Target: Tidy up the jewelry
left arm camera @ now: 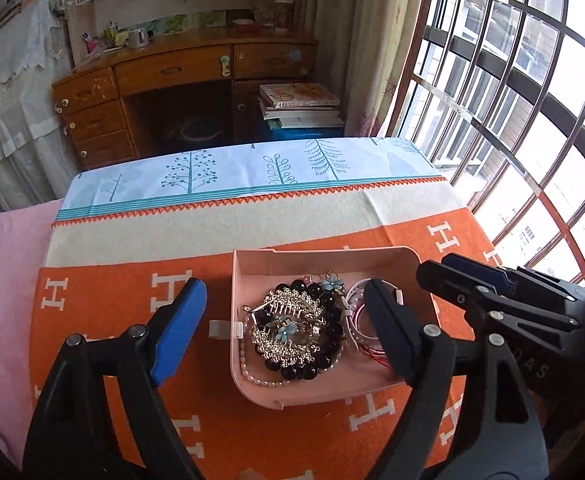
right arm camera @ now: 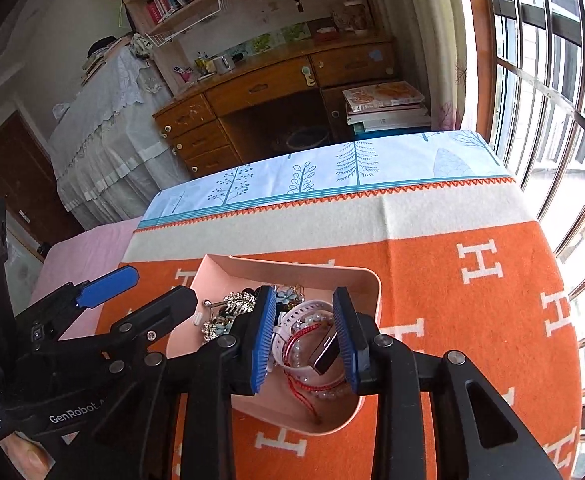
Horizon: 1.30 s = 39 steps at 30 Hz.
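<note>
A pink tray (left arm camera: 252, 264) (right arm camera: 366, 276) sits on the orange cloth. It holds a black bead bracelet (left arm camera: 330, 320), a gold hair comb (left arm camera: 288, 320) with blue flowers, a pearl strand (left arm camera: 252, 376), and a white-banded watch (right arm camera: 324, 350) with pearl and red cord bracelets (right arm camera: 304, 384). My left gripper (left arm camera: 288, 328) is open, its fingers straddling the tray's left wall and middle. My right gripper (right arm camera: 306, 336) is open above the tray's right part, its blue pads either side of the watch. It shows at the right of the left wrist view (left arm camera: 452, 276).
The orange cloth with white H letters (right arm camera: 480, 264) covers the table, with a cream band and a blue tree-print cloth (left arm camera: 252, 168) beyond. A barred window (left arm camera: 532, 80) is at the right. A wooden desk (left arm camera: 180, 80) and stacked books (left arm camera: 300, 108) stand behind.
</note>
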Motion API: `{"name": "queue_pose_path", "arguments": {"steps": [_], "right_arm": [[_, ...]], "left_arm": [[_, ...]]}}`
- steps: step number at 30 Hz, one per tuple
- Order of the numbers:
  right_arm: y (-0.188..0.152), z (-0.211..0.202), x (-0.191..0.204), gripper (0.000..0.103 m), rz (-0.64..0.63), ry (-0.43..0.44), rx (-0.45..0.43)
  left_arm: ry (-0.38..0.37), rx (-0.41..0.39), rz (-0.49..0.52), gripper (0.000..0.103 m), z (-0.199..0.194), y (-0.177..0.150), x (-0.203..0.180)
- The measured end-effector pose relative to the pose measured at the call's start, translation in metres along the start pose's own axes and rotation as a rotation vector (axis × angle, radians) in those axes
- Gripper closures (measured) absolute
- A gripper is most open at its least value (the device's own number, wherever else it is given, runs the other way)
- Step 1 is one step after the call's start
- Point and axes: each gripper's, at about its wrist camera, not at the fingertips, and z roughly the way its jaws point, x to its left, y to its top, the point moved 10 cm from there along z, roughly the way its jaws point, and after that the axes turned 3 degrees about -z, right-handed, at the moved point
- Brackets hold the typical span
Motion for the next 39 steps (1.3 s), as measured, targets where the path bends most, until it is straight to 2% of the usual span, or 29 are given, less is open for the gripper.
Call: {"name": "queue_pose_path", "arguments": {"steps": [2, 8, 13, 16, 18, 21, 23, 26, 34, 39], "right_arm": [[-0.002, -0.010, 0.004, 0.069, -0.009, -0.004, -0.012], [-0.013, -0.043, 0.019, 0.069, -0.038, -0.010, -0.049], [-0.032, -0.076, 0.030, 0.068, -0.054, -0.018, -0.082], [-0.050, -0.096, 0.037, 0.065, -0.060, -0.015, -0.097], [-0.066, -0.109, 0.041, 0.058, -0.066, -0.017, -0.103], [-0.093, -0.130, 0.048, 0.052, -0.073, -0.015, -0.115], [-0.111, -0.144, 0.054, 0.052, -0.090, -0.018, -0.126], [-0.139, -0.164, 0.064, 0.046, -0.104, -0.006, -0.127], [-0.203, -0.198, 0.082, 0.043, -0.104, 0.021, -0.119], [-0.221, -0.210, 0.084, 0.038, -0.107, 0.000, -0.130]], "left_arm": [[0.012, -0.015, 0.007, 0.024, -0.013, -0.002, -0.001], [0.041, -0.056, 0.029, 0.024, -0.055, -0.015, -0.007], [0.076, -0.076, 0.021, 0.024, -0.092, -0.039, -0.008], [0.094, -0.103, 0.016, 0.024, -0.117, -0.060, -0.009], [0.106, -0.122, 0.009, 0.023, -0.133, -0.074, -0.009], [0.133, -0.135, -0.015, 0.022, -0.156, -0.096, -0.008], [0.165, -0.131, -0.041, 0.022, -0.170, -0.112, -0.003], [0.195, -0.110, -0.077, 0.021, -0.187, -0.140, 0.001], [0.184, -0.096, -0.131, 0.022, -0.220, -0.189, 0.005], [0.195, -0.086, -0.132, 0.022, -0.228, -0.203, -0.001]]}}
